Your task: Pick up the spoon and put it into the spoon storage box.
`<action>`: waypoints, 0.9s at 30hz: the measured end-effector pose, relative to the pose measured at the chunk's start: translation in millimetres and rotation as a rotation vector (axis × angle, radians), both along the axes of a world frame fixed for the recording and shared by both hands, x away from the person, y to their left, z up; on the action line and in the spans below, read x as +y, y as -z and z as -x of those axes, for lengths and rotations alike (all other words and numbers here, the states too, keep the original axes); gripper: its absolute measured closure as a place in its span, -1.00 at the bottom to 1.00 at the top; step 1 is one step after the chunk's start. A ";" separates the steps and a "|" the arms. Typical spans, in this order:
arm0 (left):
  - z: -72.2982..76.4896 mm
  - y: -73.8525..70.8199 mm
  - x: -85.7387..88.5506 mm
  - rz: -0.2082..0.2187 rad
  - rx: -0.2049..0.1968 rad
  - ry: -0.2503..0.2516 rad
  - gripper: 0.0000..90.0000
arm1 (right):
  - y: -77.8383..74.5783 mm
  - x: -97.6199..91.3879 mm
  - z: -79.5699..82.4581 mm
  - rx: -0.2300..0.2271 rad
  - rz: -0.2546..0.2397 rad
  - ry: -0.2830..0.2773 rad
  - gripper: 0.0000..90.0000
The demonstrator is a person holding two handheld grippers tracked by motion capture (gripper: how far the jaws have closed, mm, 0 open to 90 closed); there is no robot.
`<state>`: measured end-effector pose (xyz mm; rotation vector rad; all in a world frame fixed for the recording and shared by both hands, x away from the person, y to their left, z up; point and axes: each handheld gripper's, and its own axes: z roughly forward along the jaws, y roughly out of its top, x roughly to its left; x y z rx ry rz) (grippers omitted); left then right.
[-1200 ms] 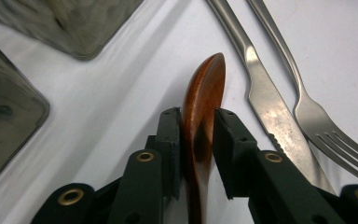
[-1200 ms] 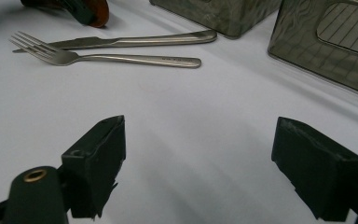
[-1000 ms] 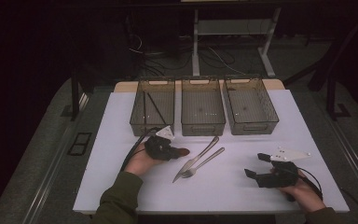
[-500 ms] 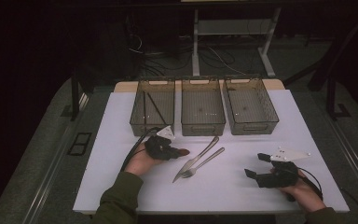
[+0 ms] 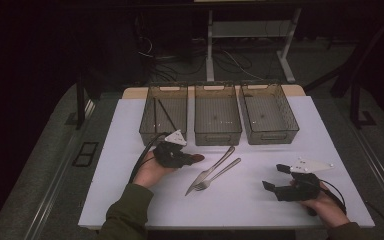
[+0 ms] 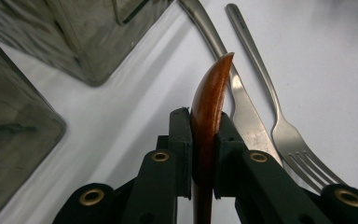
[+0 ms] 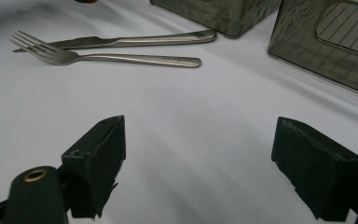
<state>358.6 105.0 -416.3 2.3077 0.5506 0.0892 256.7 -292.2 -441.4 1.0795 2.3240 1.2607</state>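
Observation:
My left gripper (image 5: pixel 191 159) rests on the white table (image 5: pixel 130 130) in front of the left bin, shut on a reddish-brown wooden utensil (image 6: pixel 209 93). Its curved tip (image 5: pixel 199 158) sticks out past the jaws toward the knife. I see the utensil edge-on, so its kind is unclear. A steel knife (image 5: pixel 214 167) and fork (image 5: pixel 219 174) lie side by side at the table's middle, just right of that gripper. My right gripper (image 5: pixel 274 177) sits low at the front right, open, with bare table between its jaws (image 7: pixel 200 140). The knife (image 7: pixel 121 41) and fork (image 7: pixel 130 59) lie ahead of it.
Three translucent grey bins stand in a row at the table's far side: left (image 5: pixel 145 131), middle (image 5: pixel 217 135), right (image 5: pixel 272 136). The left bin holds a thin dark stick (image 5: pixel 166 114). Bin corners (image 6: pixel 74 51) lie close to my left gripper.

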 end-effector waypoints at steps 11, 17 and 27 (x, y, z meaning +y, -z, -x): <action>-7.0 -20.3 -9.6 0.024 -0.004 -0.003 0.78 | -0.6 -1.5 -0.1 -0.001 -0.012 0.013 -0.63; -14.4 -32.2 -18.9 0.037 -0.004 -0.008 0.78 | -0.1 -1.8 -0.5 0.003 -0.010 0.014 -0.63; -30.5 -41.6 -37.5 0.060 0.004 -0.009 0.78 | -0.1 -1.7 -0.4 0.003 -0.012 0.015 -0.63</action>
